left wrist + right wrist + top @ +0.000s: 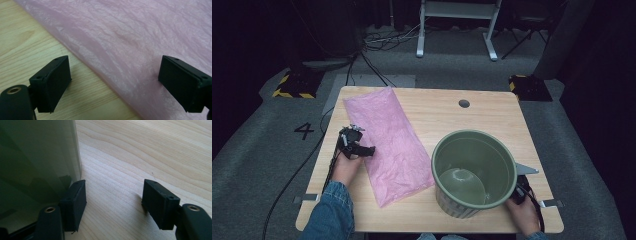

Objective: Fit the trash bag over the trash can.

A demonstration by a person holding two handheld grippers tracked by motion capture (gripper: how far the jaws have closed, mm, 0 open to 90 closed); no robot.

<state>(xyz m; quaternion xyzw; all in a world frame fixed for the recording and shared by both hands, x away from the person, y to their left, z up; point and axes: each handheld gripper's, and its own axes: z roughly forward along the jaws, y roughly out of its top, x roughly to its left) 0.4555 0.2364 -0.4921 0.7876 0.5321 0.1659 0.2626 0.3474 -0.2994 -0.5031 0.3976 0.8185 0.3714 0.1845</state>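
Lying flat across the left half of the wooden table (492, 120), a crinkled pink bag (389, 142) runs from the far edge at about 11 o'clock down toward 6 o'clock, its near corner stopping short of the front edge. The left gripper (368, 149) sits at 9 o'clock, at the bag's long left edge, held by the left hand (346, 167) in a denim sleeve (328, 212). In the left gripper view its jaws stand wide apart, holding nothing: one jaw is over bare wood, the other over the pink plastic, and the bag's edge runs diagonally between them.

A green bucket (474, 172) stands upright at about 4 o'clock, close to the front edge, with its mouth open and nothing visible inside. The right gripper (113, 198) is at the bucket's right side near the table's right edge, mostly hidden behind the rim in the high view. In the right gripper view its jaws are wide and empty, the left jaw just beside the bucket's wall, the other over open wood.

Bare table stretches from 12 to 3 o'clock, broken by a small round hole (464, 103) near the far edge.
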